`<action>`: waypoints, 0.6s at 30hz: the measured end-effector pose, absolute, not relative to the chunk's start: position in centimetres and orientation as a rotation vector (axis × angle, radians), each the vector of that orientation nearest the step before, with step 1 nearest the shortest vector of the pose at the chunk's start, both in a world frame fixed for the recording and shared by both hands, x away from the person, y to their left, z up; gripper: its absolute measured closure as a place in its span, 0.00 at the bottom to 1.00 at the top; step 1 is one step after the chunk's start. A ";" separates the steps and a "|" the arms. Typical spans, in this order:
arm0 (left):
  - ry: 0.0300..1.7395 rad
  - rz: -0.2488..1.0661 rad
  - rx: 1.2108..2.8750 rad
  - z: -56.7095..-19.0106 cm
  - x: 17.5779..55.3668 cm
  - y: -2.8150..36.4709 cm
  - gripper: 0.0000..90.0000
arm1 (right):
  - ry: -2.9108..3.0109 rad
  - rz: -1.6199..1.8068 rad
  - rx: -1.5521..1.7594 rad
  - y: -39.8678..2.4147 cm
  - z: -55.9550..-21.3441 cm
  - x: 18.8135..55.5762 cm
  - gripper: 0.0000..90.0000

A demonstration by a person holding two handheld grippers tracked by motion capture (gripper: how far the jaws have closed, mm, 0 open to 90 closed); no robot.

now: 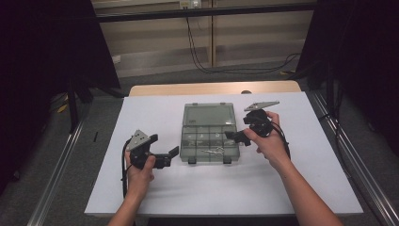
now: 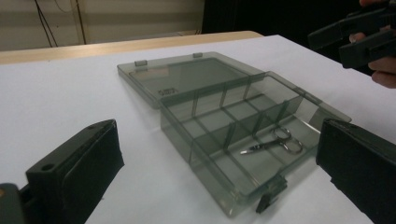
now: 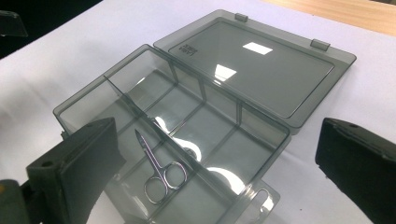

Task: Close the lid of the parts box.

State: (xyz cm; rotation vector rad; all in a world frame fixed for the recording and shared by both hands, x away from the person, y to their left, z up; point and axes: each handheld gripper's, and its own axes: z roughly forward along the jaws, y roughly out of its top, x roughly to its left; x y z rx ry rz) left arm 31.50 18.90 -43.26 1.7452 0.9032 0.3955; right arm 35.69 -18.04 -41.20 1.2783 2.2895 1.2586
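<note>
- Forearms are seen coming in from the near edge of the white table [image 1: 155, 188], one gripper held in each hand.
- Left gripper [image 1: 170, 156] is held low beside the box's left side, jaws spread wide and empty, pointed at the organizer box [image 1: 208, 136].
- Box is lying open mid-table, lid [image 3: 261, 65] folded flat behind it; small scissors [image 3: 159, 172] are lying in the long front compartment.
- Right gripper [image 1: 235, 137] is hovered at the box's right edge, wrist bent inward, jaws also parted with nothing held.
- Risk, probably: the scissors are thin and flat against the floor, so a pinch could easily be missed or slip off the shiny metal.
- Light box could get shoved or tipped if a divider is bumped while nothing is steadying it.
</note>
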 end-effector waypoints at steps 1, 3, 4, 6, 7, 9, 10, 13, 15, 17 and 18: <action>0.906 0.394 1.737 -43.2 31.7 18.7 0.00 | 2.289 1.261 1.281 -18.1 -41.2 35.7 0.00; 0.902 0.392 1.742 -43.1 32.1 18.5 0.00 | 2.284 1.268 1.277 -18.3 -41.2 35.8 0.00; 0.906 0.392 1.742 -43.0 32.4 18.4 0.00 | 2.282 1.271 1.282 -18.3 -41.1 35.8 0.00; 0.916 0.384 1.728 -42.9 32.8 18.2 0.00 | 2.276 1.276 1.278 -18.5 -41.1 35.9 0.00; 0.916 0.383 1.731 -42.8 33.0 18.1 0.00 | 2.274 1.279 1.277 -18.5 -41.1 36.0 0.00; 0.922 0.374 1.724 -42.7 33.5 17.9 0.00 | 2.274 1.286 1.278 -18.6 -41.1 36.1 0.00; 0.925 0.370 1.723 -42.7 33.7 17.8 0.00 | 2.274 1.288 1.280 -18.6 -41.2 36.2 0.00; 0.927 0.359 1.717 -42.6 34.3 17.6 0.00 | 2.272 1.287 1.292 -18.7 -41.4 36.5 0.00; 0.934 0.357 1.727 -42.6 34.8 17.5 0.00 | 2.264 1.287 1.310 -18.9 -41.6 36.7 0.00; 0.944 0.344 1.720 -42.7 35.3 17.3 0.00 | 2.257 1.293 1.321 -19.0 -41.7 36.9 0.00; 0.942 0.337 1.724 -42.8 35.7 17.3 0.00 | 2.252 1.293 1.331 -19.1 -41.7 37.0 0.00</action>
